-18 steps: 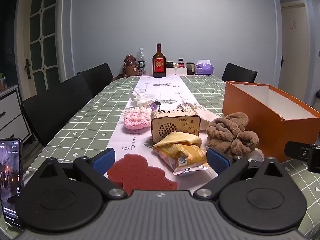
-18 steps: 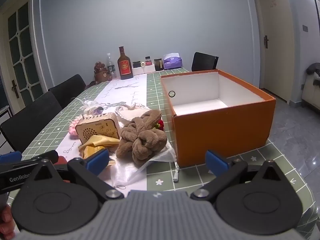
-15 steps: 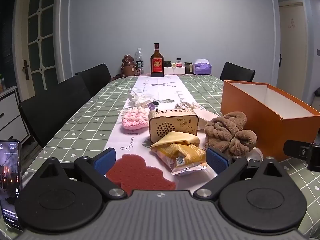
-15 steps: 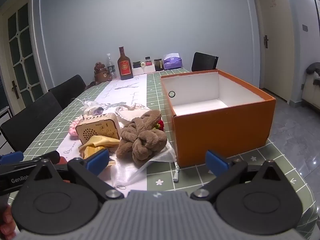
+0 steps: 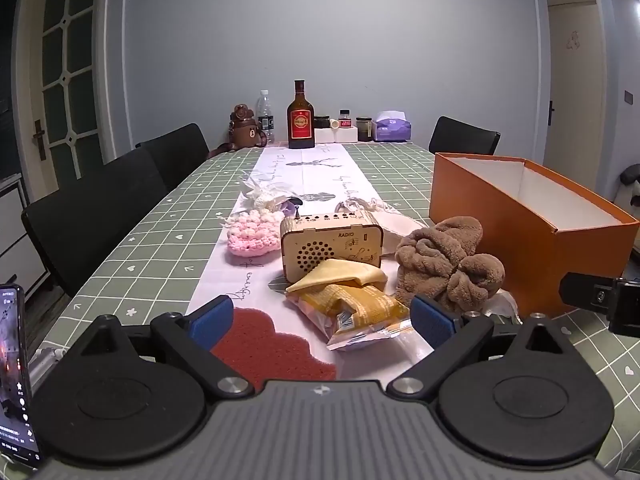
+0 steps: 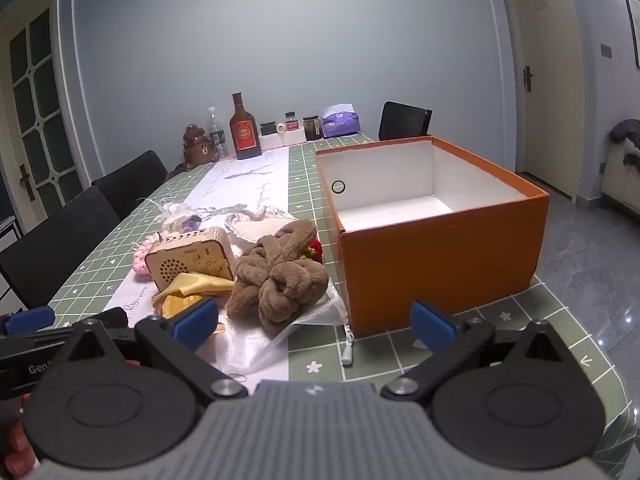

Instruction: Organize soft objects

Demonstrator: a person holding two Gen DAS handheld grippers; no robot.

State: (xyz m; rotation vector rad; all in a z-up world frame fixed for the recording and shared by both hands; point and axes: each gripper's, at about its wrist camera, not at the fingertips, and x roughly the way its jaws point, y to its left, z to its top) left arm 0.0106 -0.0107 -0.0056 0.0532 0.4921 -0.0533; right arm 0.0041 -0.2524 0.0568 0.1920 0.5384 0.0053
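Grippers: left gripper and right gripper both hover low over the near table edge, fingers spread wide and holding nothing; judged a ready pose before a first pick.
Landmark: large open orange cardboard box with white lining, looks empty, likely the bin for the soft things.
Red sponge: flat, cloud-shaped red foam pad, nearest item, well left of the box, lying partly between the left gripper's fingers.
Snack bag: crinkled yellow foil packet, just past the sponge, left of the box; not soft, probably stays.
Mesh pouch: clear zippered mesh bag under the towel, its zip pull lying just beside the box's near corner.
Towel: bunched brown fleece towel, just beside the box's left wall; closest soft thing to the box, so a short lift for the right gripper.
Red item: something small and red between towel and box; cannot tell what.
Radio: small pale wooden box radio, left of the towel, rigid clutter among the soft goods.
Pink piece: knitted pink-and-white pouch, left of the radio, further from the box.
Cream bundle: pale stringy fabric bundle behind it.
Far end: brown glass bottle with red label, well beyond the box.
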